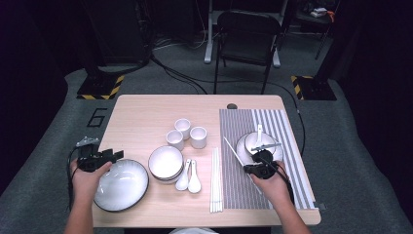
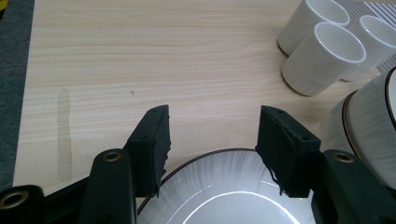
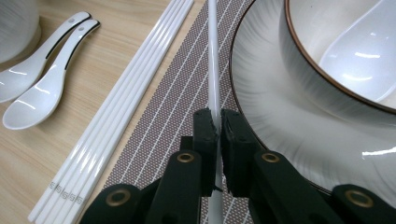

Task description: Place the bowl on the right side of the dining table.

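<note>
High view. Pale wood-grain tabletop (image 1: 141, 114). Right gripper (image 1: 256, 168) sits near the front right, over the striped woven placemat (image 1: 287, 146), pinching one thin white chopstick (image 1: 233, 150) that slants up and away toward the table's middle. Just beyond it, a round glazed plate (image 1: 242, 146) carries a bowl (image 1: 259, 141) with a spoon in it. Left gripper (image 1: 100, 157) rests at the front left edge, at the rim of a wide shallow plate (image 1: 121, 185). Between them: stacked bowls (image 1: 165, 163), two ceramic spoons (image 1: 189, 176), a bundle of white chopsticks (image 1: 215, 180), three small cylindrical cups (image 1: 187, 132).

Left gripper view. Black jaws spread wide, nothing between the pads; the big plate's dark-lined rim (image 2: 219, 154) lies just below them. Smooth white cups (image 2: 322, 56) at the far right.

Right gripper view. Jaws pressed together on the chopstick (image 3: 214, 70), a slim glossy rod running straight ahead over the dotted, striped mat (image 3: 177, 112). Loose chopsticks (image 3: 121, 112) lie alongside on the wood; the brown-rimmed bowl (image 3: 303, 51) sits on its ribbed plate (image 3: 280, 116) to the right.
</note>
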`<state>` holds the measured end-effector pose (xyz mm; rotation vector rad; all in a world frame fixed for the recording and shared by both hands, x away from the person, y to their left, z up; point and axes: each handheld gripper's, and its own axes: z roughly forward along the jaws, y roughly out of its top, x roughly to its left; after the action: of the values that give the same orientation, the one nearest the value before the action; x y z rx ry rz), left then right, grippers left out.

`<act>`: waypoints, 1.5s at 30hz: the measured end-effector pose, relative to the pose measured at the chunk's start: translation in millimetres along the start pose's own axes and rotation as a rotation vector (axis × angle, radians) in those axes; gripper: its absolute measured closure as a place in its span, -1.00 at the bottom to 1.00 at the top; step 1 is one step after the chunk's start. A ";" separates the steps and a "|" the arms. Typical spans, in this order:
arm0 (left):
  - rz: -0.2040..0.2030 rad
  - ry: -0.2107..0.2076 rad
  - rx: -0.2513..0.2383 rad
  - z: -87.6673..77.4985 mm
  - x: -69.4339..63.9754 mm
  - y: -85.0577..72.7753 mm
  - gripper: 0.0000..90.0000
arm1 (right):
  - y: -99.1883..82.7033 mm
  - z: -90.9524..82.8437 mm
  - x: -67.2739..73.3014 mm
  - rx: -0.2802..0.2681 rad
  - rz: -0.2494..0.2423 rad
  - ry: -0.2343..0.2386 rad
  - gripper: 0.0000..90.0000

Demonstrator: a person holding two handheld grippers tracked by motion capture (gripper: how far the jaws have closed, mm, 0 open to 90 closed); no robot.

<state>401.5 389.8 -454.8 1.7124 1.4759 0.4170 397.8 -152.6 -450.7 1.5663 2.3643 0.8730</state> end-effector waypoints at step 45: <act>0.003 -0.010 0.004 2.3 3.5 3.6 -0.01 | 32.7 -43.3 -33.8 -0.066 0.042 -0.034 0.89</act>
<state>406.4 392.3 -454.4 1.7175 1.4683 0.4061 418.7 -189.8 -403.0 1.5976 2.2640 0.9158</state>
